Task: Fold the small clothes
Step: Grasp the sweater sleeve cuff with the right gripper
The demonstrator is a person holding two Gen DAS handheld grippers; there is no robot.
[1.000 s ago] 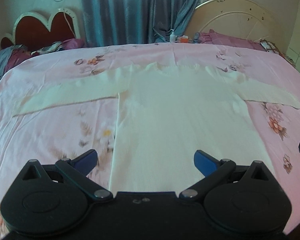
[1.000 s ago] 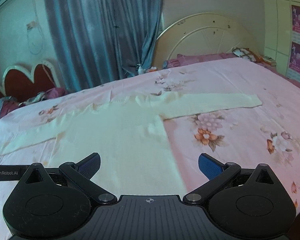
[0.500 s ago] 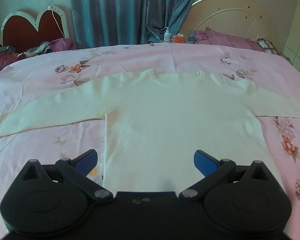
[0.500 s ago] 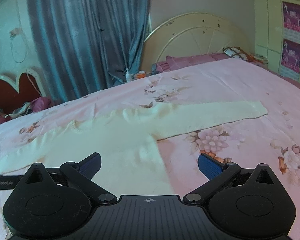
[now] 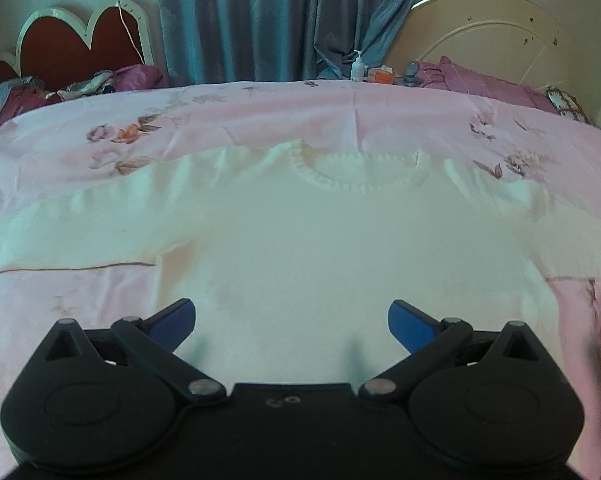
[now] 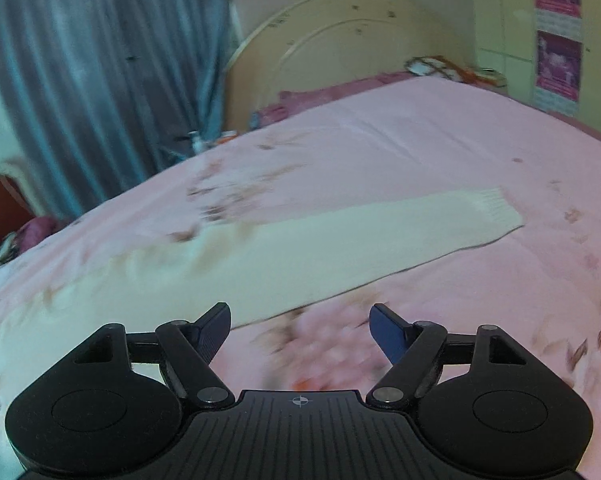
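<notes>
The cream sweater (image 5: pixel 320 240) is lying flat on the pink floral bedspread (image 5: pixel 260 120), neckline toward the curtain (image 5: pixel 260 20), both sleeves stretched out sideways. The left gripper (image 5: pixel 290 318) hangs over the sweater's body with its jaws spread wide, nothing in them. The right gripper (image 6: pixel 300 330) is over the bedspread just beside the right sleeve (image 6: pixel 380 236) — jaws closing, nothing between them.

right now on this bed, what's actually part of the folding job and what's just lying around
Part of the job:
- white sweater, spread flat
- its sleeve stretched out
- left gripper, jaws open
- right gripper, jaws closing, nothing between them

Just lying about:
- pump bottle
- orange box
- purple pillow
- blue curtain
</notes>
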